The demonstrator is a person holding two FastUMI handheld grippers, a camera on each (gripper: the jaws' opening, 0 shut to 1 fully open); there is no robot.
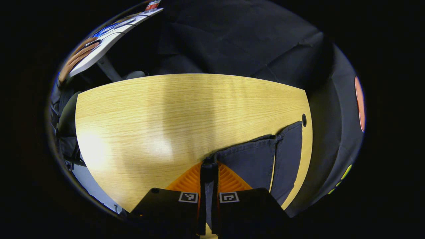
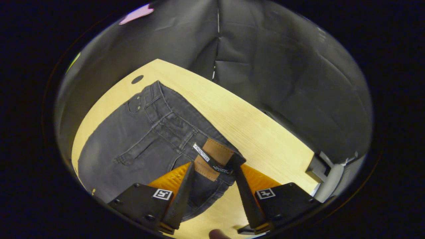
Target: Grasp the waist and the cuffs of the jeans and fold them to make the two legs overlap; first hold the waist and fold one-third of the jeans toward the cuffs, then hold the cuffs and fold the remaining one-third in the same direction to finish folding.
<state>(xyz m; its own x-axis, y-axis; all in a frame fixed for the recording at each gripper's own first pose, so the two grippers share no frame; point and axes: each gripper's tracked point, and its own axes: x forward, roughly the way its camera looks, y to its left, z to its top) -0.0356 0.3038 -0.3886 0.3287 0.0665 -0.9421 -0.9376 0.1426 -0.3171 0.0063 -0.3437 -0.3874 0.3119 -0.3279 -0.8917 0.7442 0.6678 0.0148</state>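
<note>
Here, in the left gripper view, the left gripper [image 1: 209, 166] has its two fingers drawn close together on a dark fold of the jeans [image 1: 255, 159], apparently a cuff end, pinched at the near edge of the wooden table [image 1: 159, 113]. From that grip the denim runs off to the right, along the table's right side, past a small round hole [image 1: 304, 119] in the tabletop. The table's pale oak-grain surface looks smooth and slightly glossy, so the cloth should slide easily.

In the right gripper view, the right gripper [image 2: 212, 166] stands with its fingers spread wide either side of the waistband, straddling the tan leather patch [image 2: 215, 156] without clearly pressing on it. The jeans [image 2: 132, 146] lie flat, stretching away left and far from this gripper, their long axis running along the table [image 2: 265, 132] towards the other hand. The fabric is washed grey-black denim, heavy, with stitched pockets and belt loops. I judge the right gripper must close on the waist before any fold.
</note>
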